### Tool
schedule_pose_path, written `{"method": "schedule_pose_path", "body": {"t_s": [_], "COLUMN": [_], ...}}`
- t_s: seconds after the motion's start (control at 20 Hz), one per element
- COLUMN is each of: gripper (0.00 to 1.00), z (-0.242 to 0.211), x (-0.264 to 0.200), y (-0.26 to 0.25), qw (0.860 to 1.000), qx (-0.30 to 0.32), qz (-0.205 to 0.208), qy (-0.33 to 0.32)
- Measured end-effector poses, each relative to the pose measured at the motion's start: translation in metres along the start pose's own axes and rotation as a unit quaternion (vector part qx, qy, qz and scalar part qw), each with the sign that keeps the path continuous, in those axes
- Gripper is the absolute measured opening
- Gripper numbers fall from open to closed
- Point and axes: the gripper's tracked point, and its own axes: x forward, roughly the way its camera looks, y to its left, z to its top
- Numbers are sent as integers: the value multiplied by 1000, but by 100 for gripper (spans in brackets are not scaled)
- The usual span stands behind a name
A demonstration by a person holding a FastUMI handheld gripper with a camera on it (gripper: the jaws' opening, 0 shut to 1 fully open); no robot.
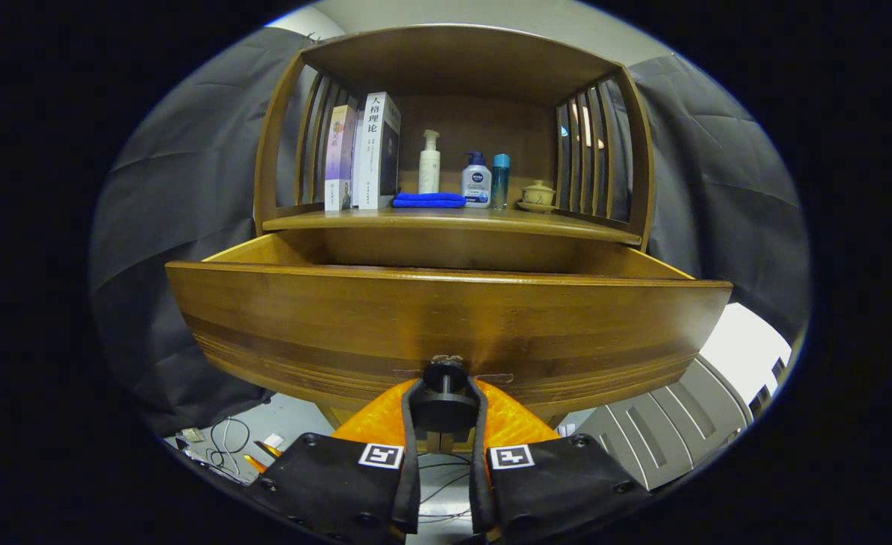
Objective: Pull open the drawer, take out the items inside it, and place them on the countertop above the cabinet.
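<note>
A brown wooden drawer (pixel 446 325) stands pulled out of the cabinet toward me, its front panel wide across the view. Its inside is hidden behind the front panel. My gripper (pixel 446 405) is at the middle of the panel's lower edge, its orange fingers (pixel 374 424) with black pads shut on the dark round drawer knob (pixel 446 376). Above the drawer runs the countertop (pixel 453 220) of the cabinet.
On the countertop stand two books (pixel 362 151), a white pump bottle (pixel 430 163), a folded blue cloth (pixel 429 200), a blue-capped bottle (pixel 476 182), a teal bottle (pixel 500 180) and a small lidded cup (pixel 537 195). Slatted sides and a roof enclose the shelf. Cables (pixel 230 443) lie on the floor.
</note>
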Motion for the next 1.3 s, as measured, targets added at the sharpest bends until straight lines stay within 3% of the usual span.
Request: {"method": "schedule_pose_path", "body": {"t_s": [0.8,0.9,1.15,1.3], "gripper": [28,39,98,98], "z": [-16,-18,-17,7], "x": [-33,-34,-45,-59], "y": [11,10,21,24], "qw": [1000,999,998,998], "qx": [20,29,40,15], "qz": [2,1,22,24], "qy": [-12,-20,-35,-57]}}
